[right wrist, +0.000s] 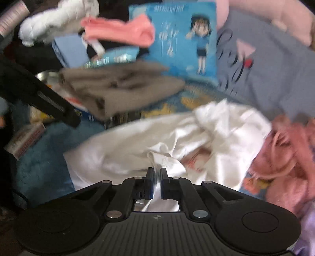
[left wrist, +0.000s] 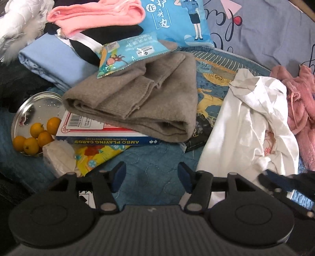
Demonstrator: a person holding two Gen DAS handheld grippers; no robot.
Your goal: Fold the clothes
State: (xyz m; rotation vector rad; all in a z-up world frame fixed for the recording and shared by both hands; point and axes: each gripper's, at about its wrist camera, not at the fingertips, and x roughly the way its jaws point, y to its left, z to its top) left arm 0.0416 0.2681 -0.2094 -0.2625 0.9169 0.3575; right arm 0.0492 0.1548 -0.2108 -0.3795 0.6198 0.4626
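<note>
A crumpled white shirt (left wrist: 246,126) lies on the blue quilt at the right; it also shows in the right wrist view (right wrist: 149,137), blurred. My right gripper (right wrist: 157,173) is shut on a fold of the white shirt at its near edge. It shows in the left wrist view (left wrist: 275,180) at the shirt's near corner. My left gripper (left wrist: 151,173) is open and empty above the bare quilt (left wrist: 147,157), left of the shirt. A folded taupe sweater (left wrist: 137,98) rests on a card box behind it.
A playing-card box (left wrist: 106,137), a metal plate (left wrist: 35,110) with small oranges, tissue, a snack packet (left wrist: 130,53), a blue cushion (left wrist: 177,19), folded pink (left wrist: 94,15) and blue (left wrist: 53,61) clothes crowd the left and back. A pink fluffy garment (left wrist: 301,104) lies right.
</note>
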